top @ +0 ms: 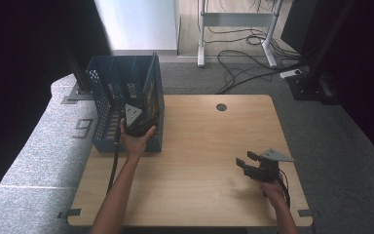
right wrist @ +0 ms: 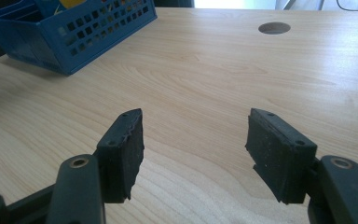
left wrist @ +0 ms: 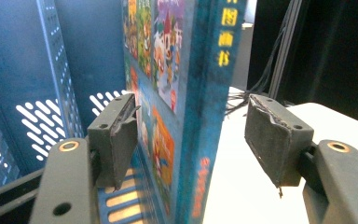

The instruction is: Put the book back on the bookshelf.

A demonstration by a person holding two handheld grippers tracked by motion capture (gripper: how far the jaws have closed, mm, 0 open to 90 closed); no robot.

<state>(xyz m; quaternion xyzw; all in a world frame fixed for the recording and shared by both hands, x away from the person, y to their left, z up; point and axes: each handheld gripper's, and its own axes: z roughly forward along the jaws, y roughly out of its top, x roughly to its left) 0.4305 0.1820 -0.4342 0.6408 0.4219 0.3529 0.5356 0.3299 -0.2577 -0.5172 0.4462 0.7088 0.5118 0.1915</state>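
Left gripper (left wrist: 189,135), jaws spread around an upright picture book (left wrist: 191,93) at the right wall of the blue file basket (top: 102,112), upper left. Right gripper (right wrist: 196,149) spread over bare table (right wrist: 214,84). Risk: unsupported, the book may tip sideways.

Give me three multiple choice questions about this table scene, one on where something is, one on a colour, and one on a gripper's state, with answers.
1. Where does the book stand?
A. flat on the table
B. upright in the basket
C. on the floor

2. What colour is the basket?
A. blue
B. red
C. white

3. How are the jaws of the left gripper?
A. clamped on the book
B. apart, with the book between them
C. gripping the basket wall

Answers: 1 B, its spine rises beside the slotted wall. 2 A, its walls are blue. 3 B, gaps show on both sides of the book.
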